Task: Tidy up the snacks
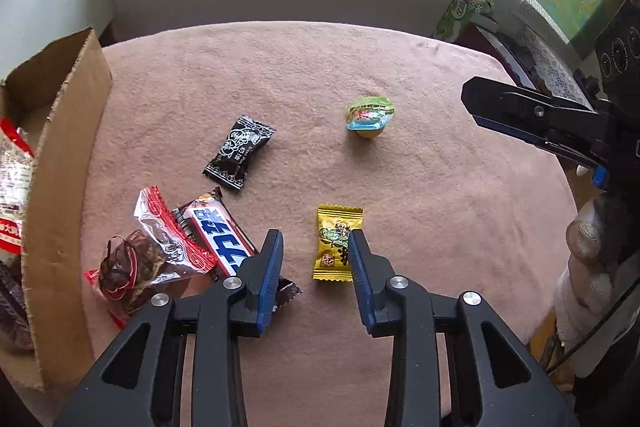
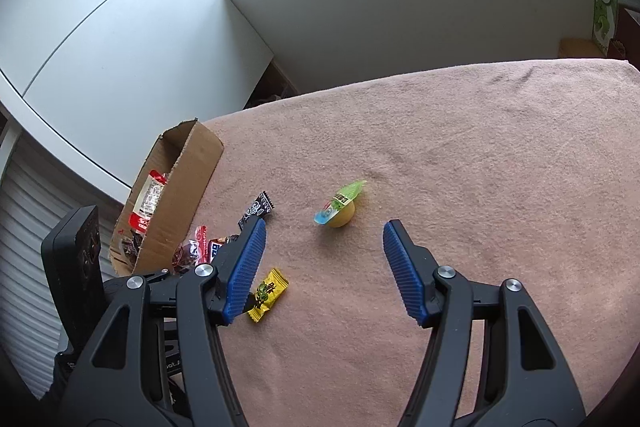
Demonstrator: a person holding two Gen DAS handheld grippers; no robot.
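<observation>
Loose snacks lie on a pink cloth-covered table (image 1: 440,207). My left gripper (image 1: 315,239) is open and empty, low over the cloth, with a yellow candy packet (image 1: 334,243) at its right finger and a blue-and-white bar (image 1: 218,243) at its left finger. A clear red-printed packet (image 1: 148,259) lies left of the bar. A black candy packet (image 1: 239,151) and a small jelly cup (image 1: 370,119) lie farther off. My right gripper (image 2: 323,229) is open and empty, just short of the jelly cup (image 2: 339,211). The yellow packet (image 2: 269,294) lies below its left finger.
An open cardboard box (image 1: 60,163) holding several snack packets stands at the table's left edge; it also shows in the right wrist view (image 2: 176,183). The right gripper (image 1: 532,119) shows at the right in the left wrist view. White walls and a green carton (image 1: 460,15) lie beyond the table.
</observation>
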